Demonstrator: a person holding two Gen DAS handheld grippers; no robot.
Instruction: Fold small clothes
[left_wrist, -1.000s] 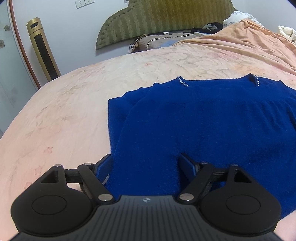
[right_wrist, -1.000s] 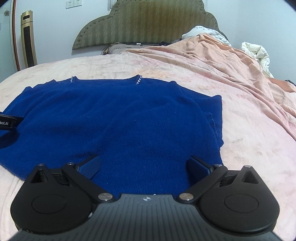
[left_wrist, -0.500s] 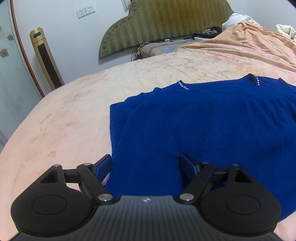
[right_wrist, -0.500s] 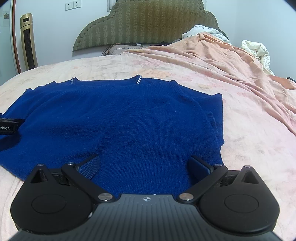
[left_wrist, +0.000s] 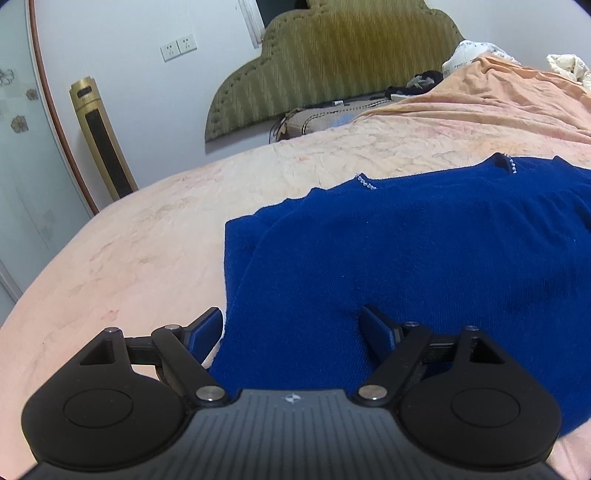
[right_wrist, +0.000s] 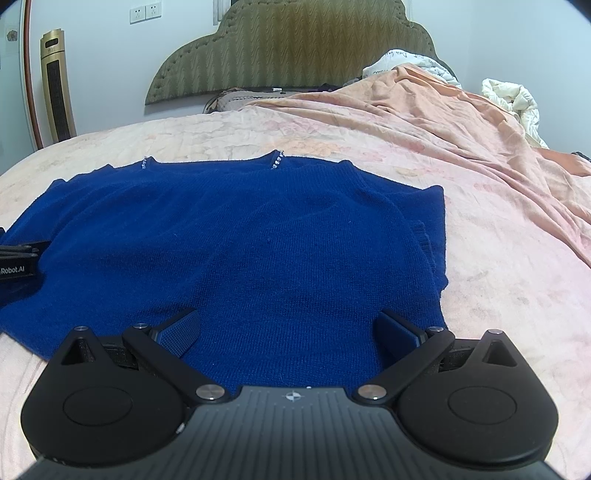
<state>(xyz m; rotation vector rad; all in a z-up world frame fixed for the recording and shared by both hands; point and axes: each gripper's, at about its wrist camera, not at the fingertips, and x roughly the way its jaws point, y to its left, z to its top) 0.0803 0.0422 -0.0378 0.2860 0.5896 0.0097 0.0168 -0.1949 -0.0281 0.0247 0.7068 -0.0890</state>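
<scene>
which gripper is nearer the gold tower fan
Left. The left gripper is at the sweater's hem corner on the gold tower fan's side; the right gripper is at the opposite corner.

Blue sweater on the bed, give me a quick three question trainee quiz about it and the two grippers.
1. True or false: the blue sweater lies spread on the bed.
2. What trims its neckline?
3. The right gripper is: A open, B shut on the hem, C out of view.

Key:
1. True
2. Small clear beads
3. A; the left gripper is open too, over the sweater's near corner.
</scene>
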